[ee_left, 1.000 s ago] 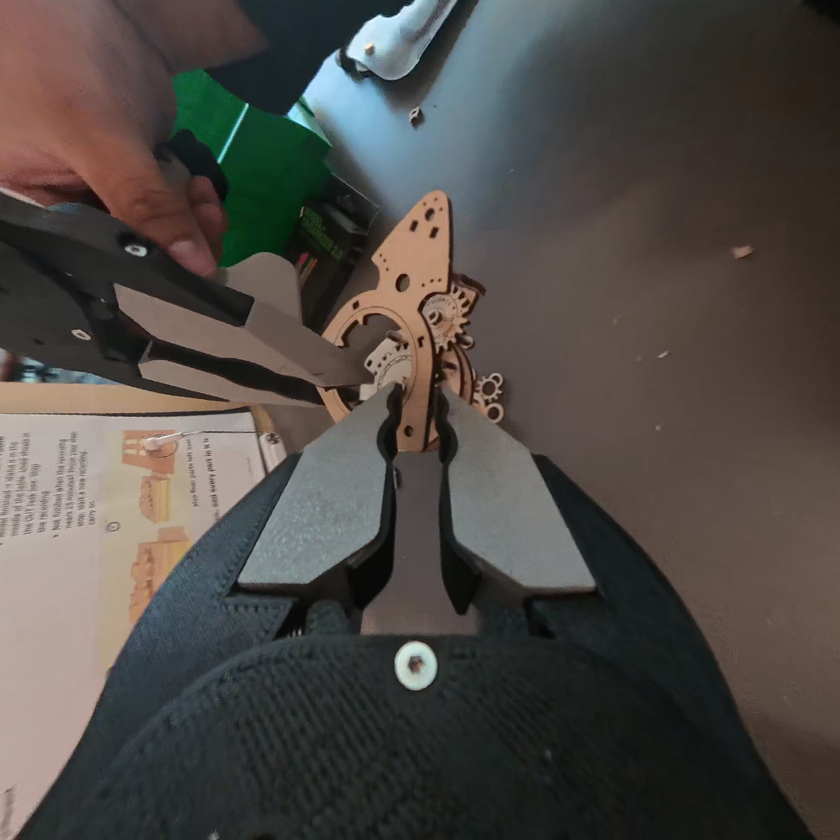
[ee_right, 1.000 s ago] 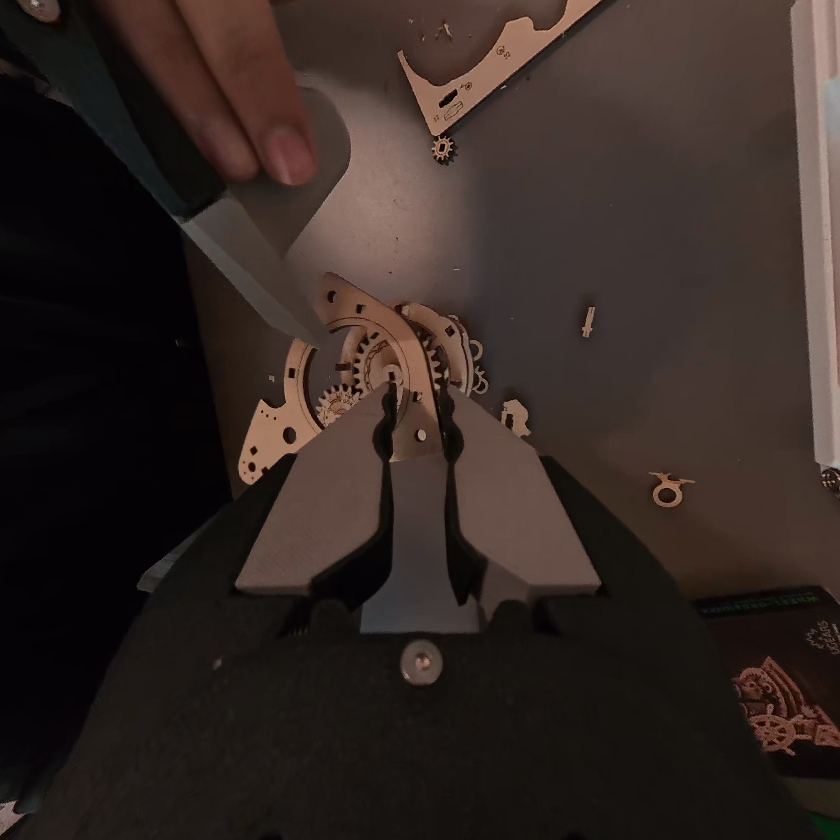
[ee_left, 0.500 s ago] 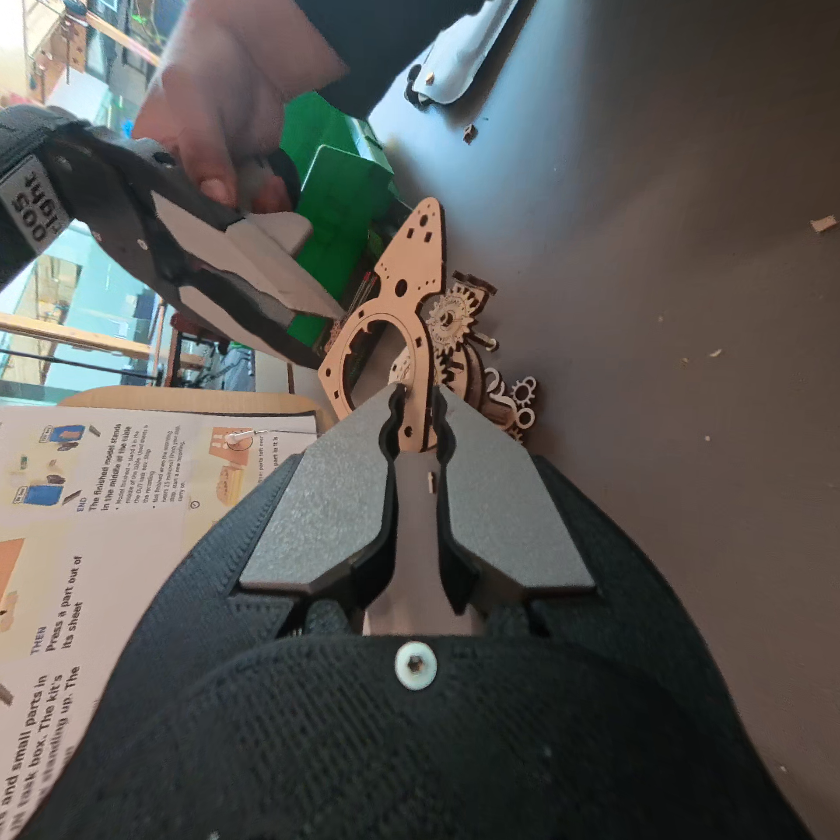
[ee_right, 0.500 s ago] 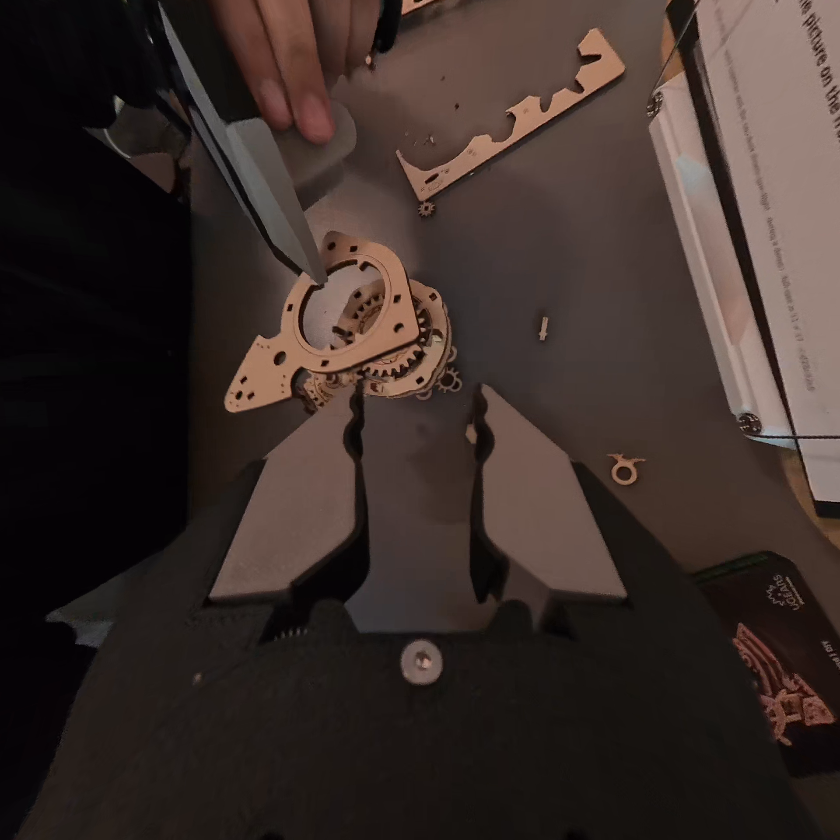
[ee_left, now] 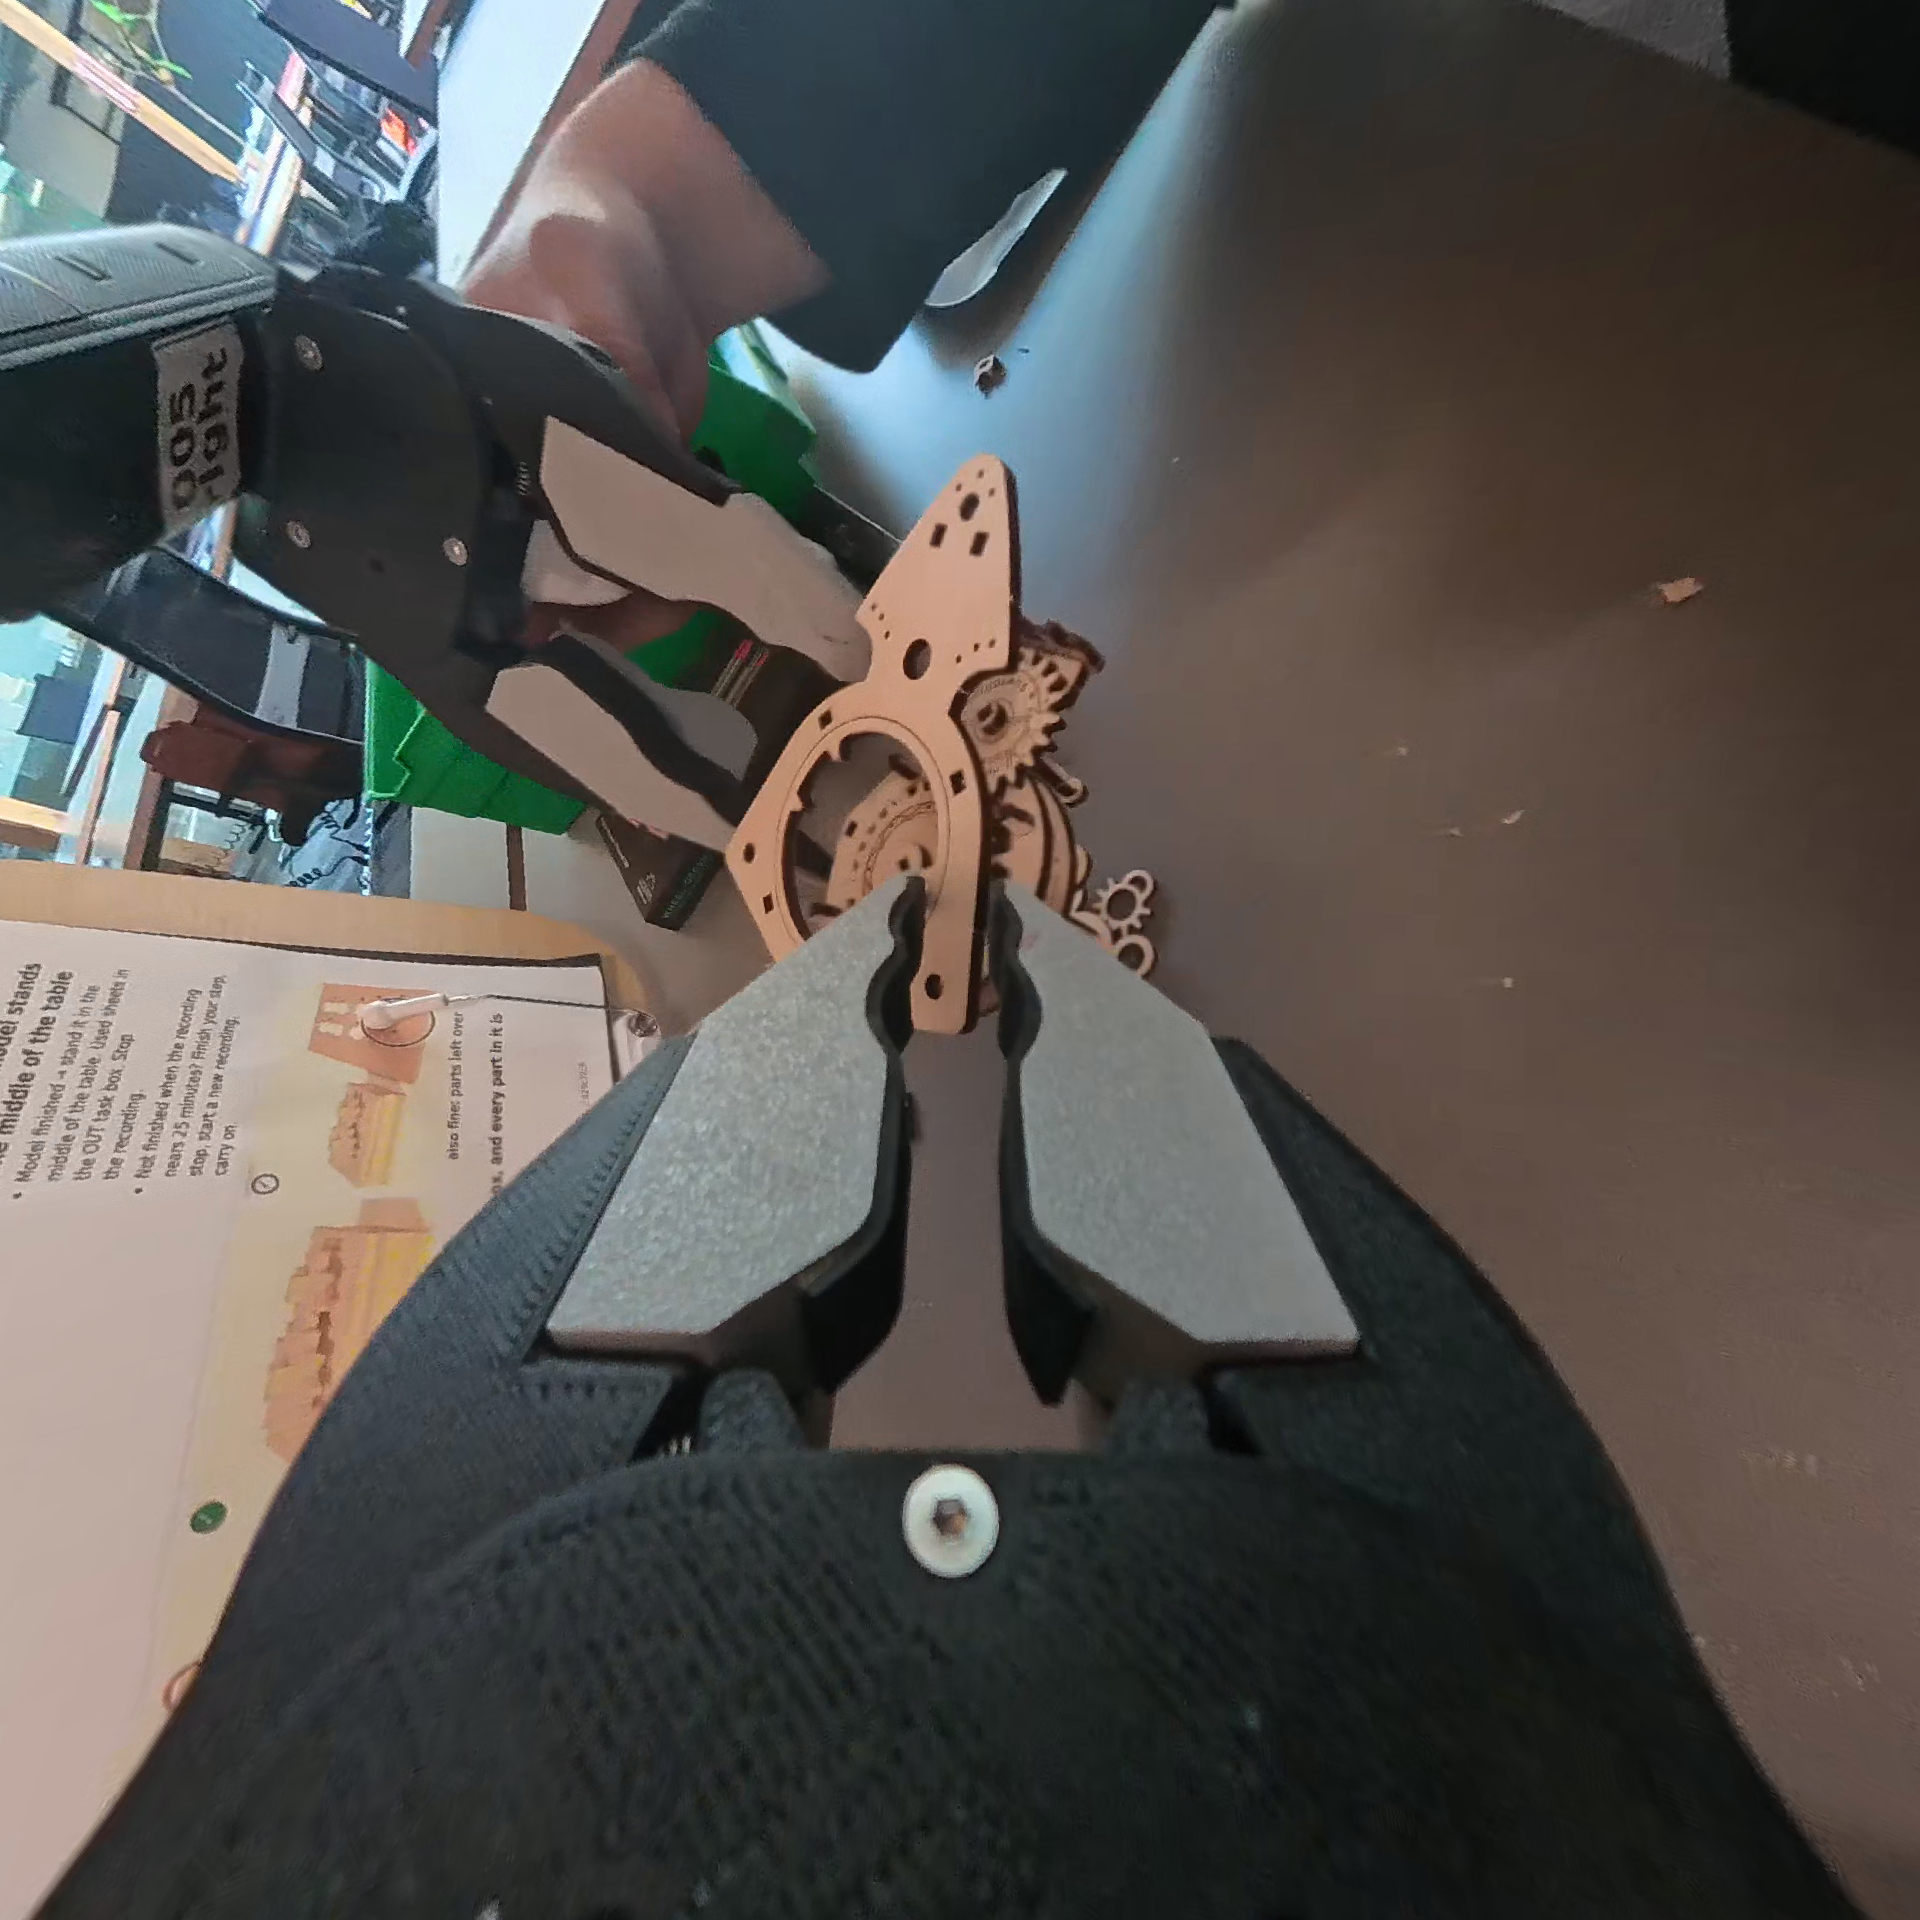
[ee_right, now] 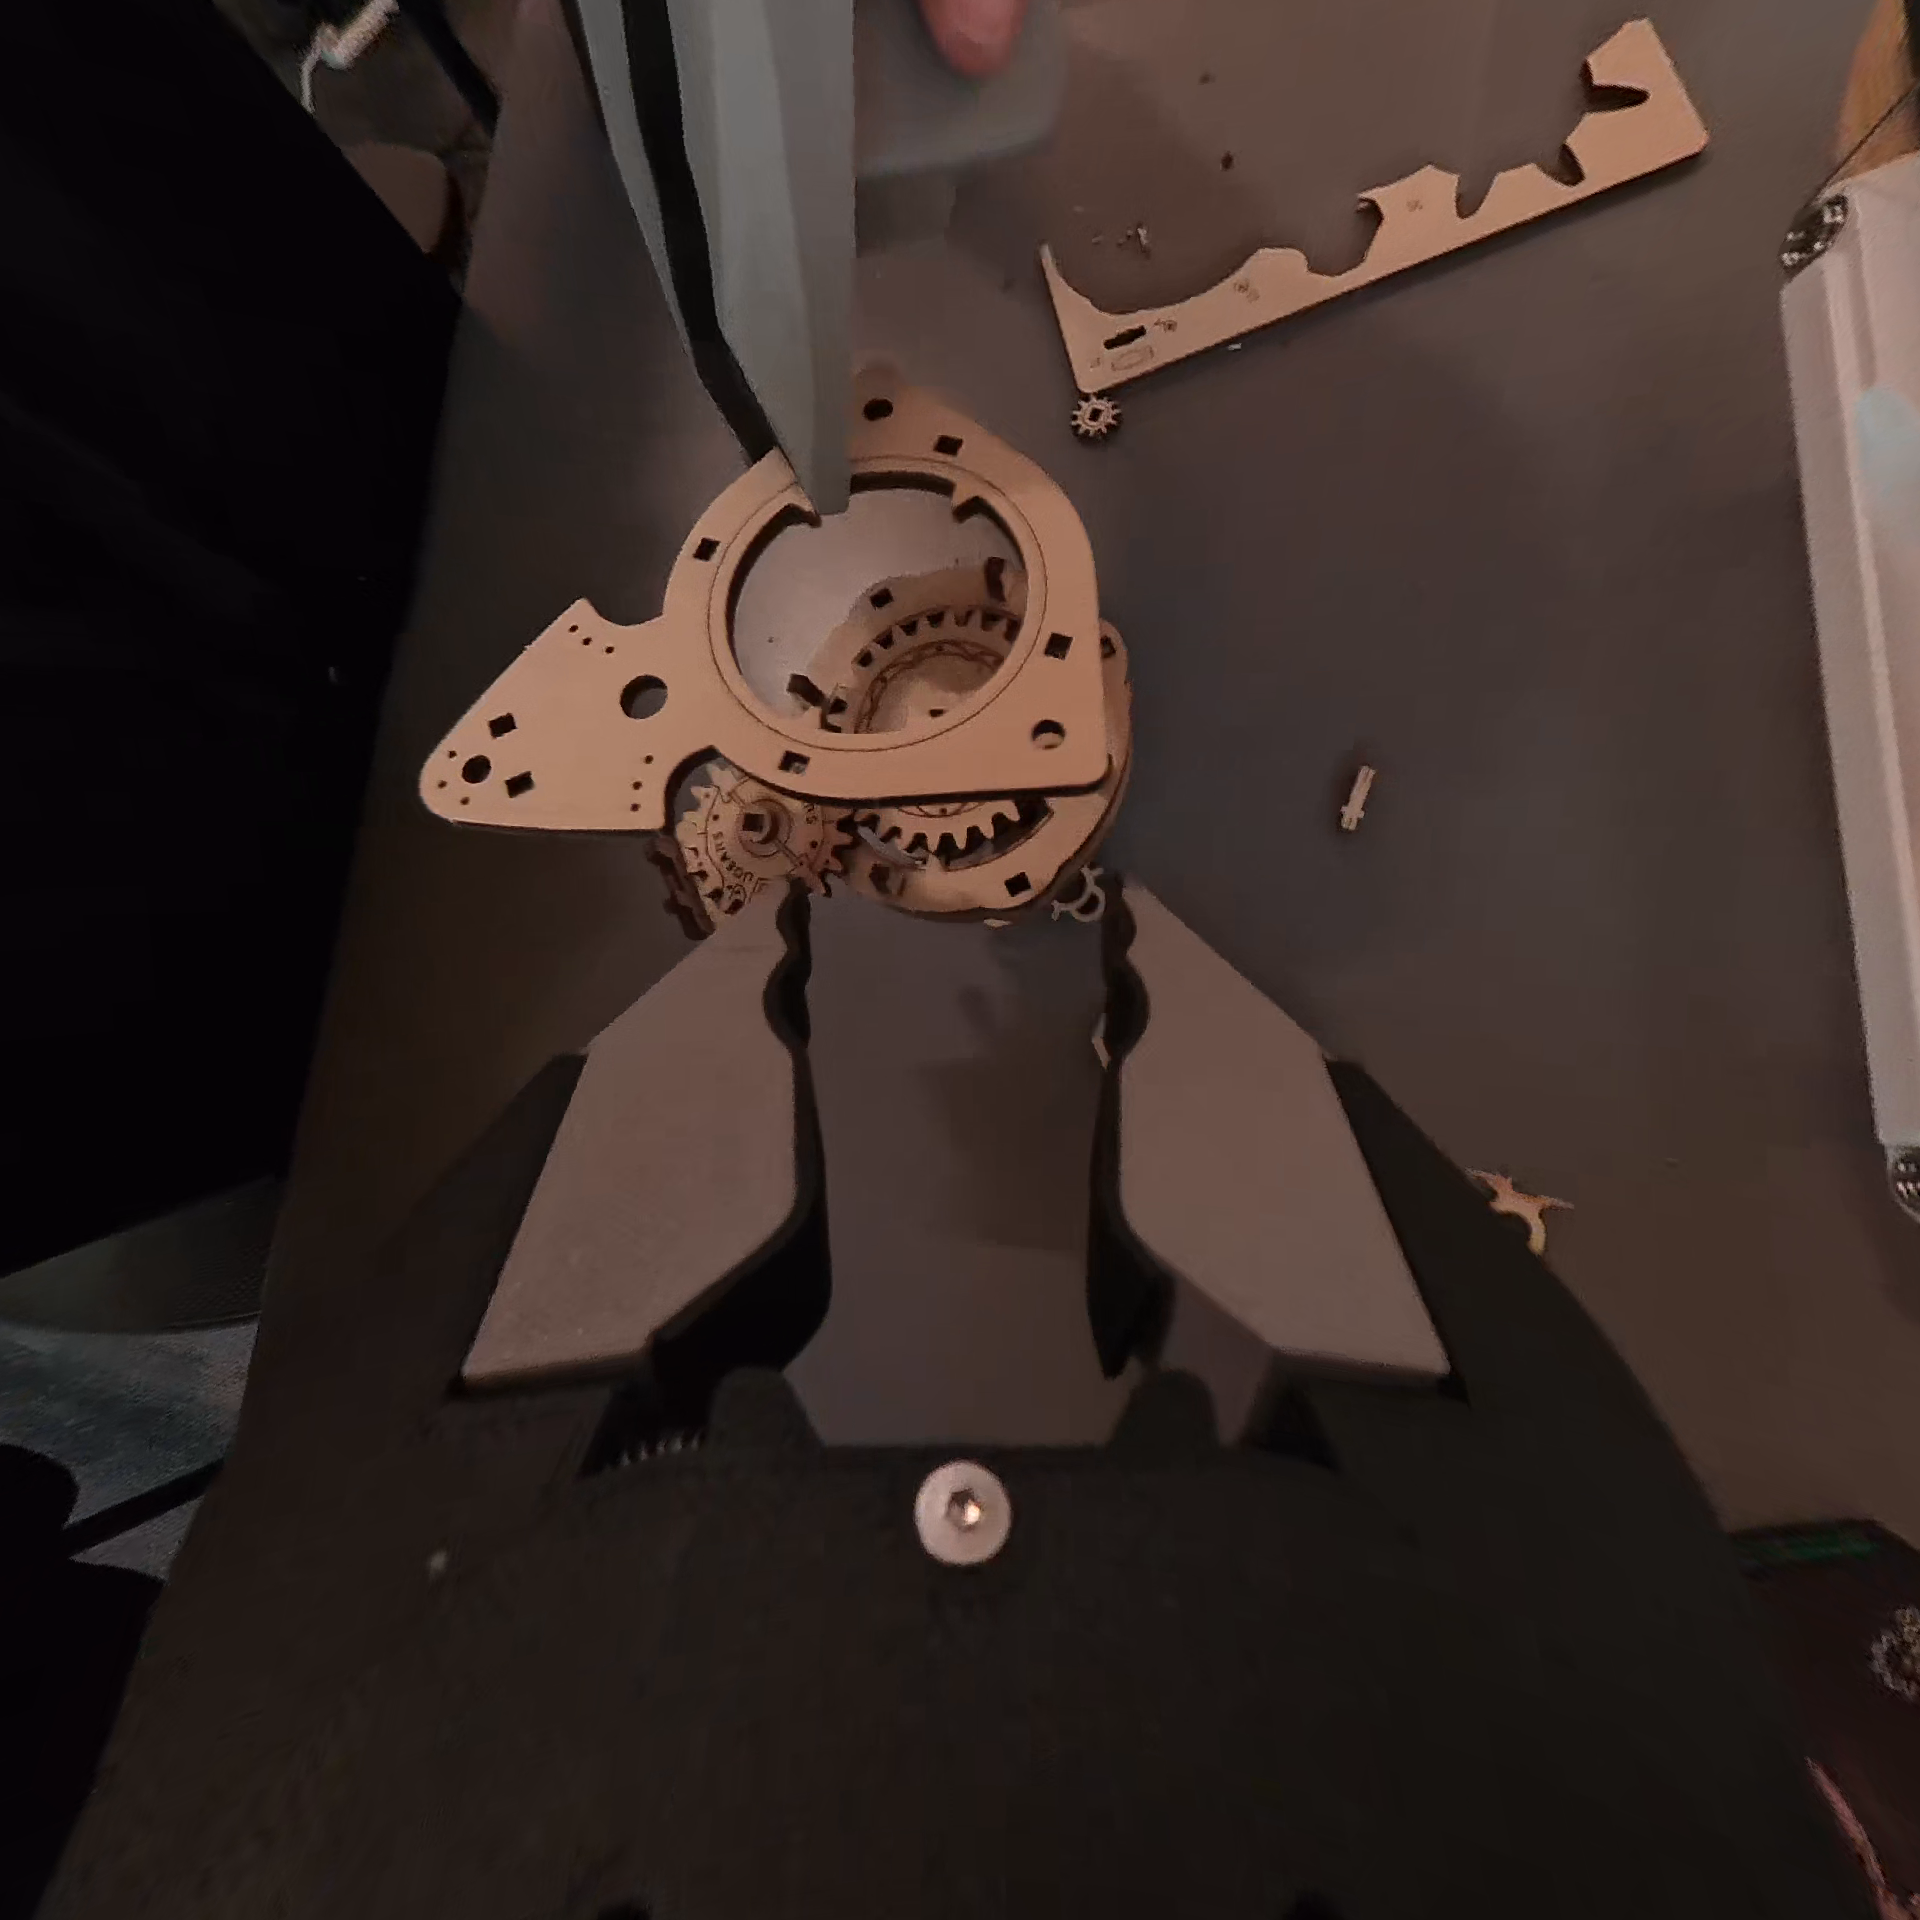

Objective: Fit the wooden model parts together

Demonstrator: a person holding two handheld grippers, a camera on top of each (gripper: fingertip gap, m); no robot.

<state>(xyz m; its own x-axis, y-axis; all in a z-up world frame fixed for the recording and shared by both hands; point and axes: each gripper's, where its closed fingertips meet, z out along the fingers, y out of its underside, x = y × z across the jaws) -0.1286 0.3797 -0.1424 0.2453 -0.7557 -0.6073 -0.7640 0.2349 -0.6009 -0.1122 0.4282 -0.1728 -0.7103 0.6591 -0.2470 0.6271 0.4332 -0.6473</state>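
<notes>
A flat wooden plate (ee_left: 940,613) with a large ring opening and a pointed end stands on edge over a wooden gear assembly (ee_left: 1023,727) on the dark table (ee_left: 1455,623). My left gripper (ee_left: 948,961) is shut on the plate's ring rim. In the right wrist view the plate (ee_right: 894,753) partly covers the gears (ee_right: 940,831), and the left gripper (ee_right: 805,488) comes down from the top onto the rim. My right gripper (ee_right: 951,914) is open and empty, its tips just short of the gears. It also shows in the left wrist view (ee_left: 790,738), beside the plate's left edge.
A leftover wooden sheet (ee_right: 1351,239), a tiny gear (ee_right: 1094,418), a small peg (ee_right: 1356,798) and another loose piece (ee_right: 1517,1210) lie on the table. A white frame (ee_right: 1860,727) stands at the right. A printed instruction sheet (ee_left: 208,1195) and green box (ee_left: 468,748) lie left. There is about 7 centimetres between the tips of the two grippers.
My right gripper has let go of the plate, opened wide and pulled back a little. My left gripper kept its hold on the rim.
</notes>
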